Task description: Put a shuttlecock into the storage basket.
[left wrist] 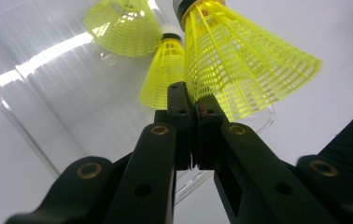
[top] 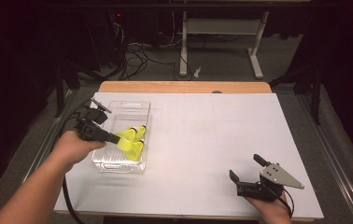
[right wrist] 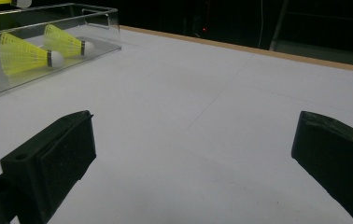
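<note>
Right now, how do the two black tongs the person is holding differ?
The left tongs are pinched shut on the skirt of a yellow shuttlecock, while the right tongs gape wide with nothing between them. The left tongs reach over the clear plastic box at the table's left; the right tongs sit over bare white tabletop near the front right. Both are black and hand-held.

No legible text or labels.

White table [top: 212, 135]; clear tray [top: 137, 108] at left.
</note>
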Demonstrator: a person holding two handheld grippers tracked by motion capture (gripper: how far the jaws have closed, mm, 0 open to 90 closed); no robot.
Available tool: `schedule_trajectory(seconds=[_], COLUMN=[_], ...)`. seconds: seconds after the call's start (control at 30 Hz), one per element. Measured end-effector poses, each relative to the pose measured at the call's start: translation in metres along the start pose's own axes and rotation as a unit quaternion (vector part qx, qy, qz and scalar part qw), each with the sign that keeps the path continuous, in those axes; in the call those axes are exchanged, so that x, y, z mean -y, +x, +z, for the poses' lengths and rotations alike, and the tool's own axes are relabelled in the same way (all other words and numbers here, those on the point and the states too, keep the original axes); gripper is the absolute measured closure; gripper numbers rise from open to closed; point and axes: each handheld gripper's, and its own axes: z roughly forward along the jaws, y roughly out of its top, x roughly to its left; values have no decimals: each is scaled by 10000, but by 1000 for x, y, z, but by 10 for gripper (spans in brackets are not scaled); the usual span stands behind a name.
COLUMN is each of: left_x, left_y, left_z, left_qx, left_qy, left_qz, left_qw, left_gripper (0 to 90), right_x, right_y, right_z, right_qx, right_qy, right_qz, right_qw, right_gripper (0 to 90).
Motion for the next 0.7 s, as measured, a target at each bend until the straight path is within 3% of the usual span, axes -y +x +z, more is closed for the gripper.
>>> schedule_trajectory(seconds=[0.7], left_x=[20], left_y=[36], left_z=[0], left_qx=[-227], left_qy=[61], left_qz=[-484], left_qw=[9986], left_gripper=[877], right_x=[0], right_y=[0], right_z=[-1], right_qx=[-2], right_qy=[-13], right_qz=[-2], right_qw=[10000], right_gripper=[2])
